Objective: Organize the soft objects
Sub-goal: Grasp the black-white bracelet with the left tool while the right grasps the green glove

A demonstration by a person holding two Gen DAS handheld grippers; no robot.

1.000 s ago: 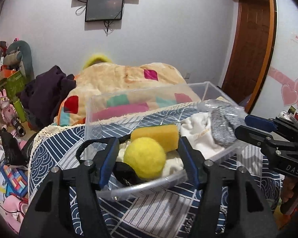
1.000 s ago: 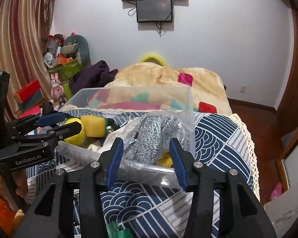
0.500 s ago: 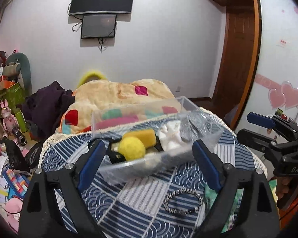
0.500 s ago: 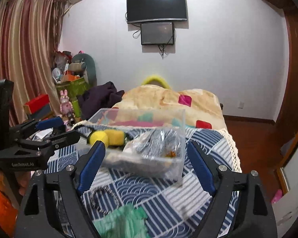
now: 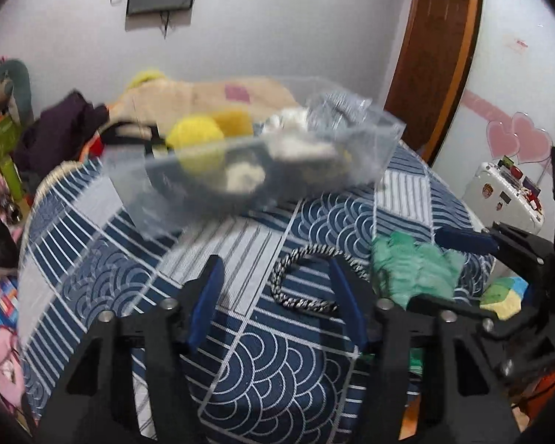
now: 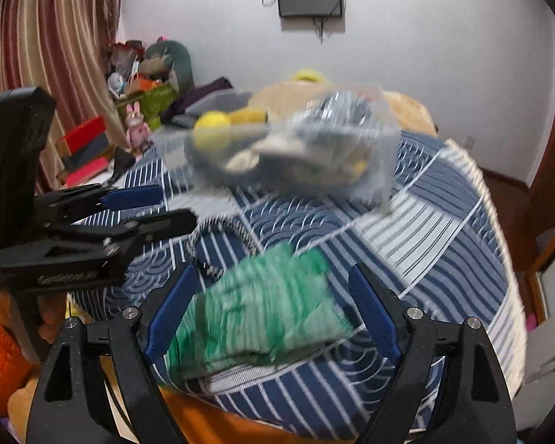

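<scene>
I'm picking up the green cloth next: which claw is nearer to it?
Right. The right claw is open with the green cloth between its fingers. The left claw is open further left, over the braided loop beside the cloth.

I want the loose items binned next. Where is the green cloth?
The green cloth lies on the patterned bedspread between the right gripper's open fingers, beside the braided band, nearer than the clear bin.

Right gripper (image 6: 273,310) fingers spread, green cloth (image 6: 259,314) apparently between.
</scene>
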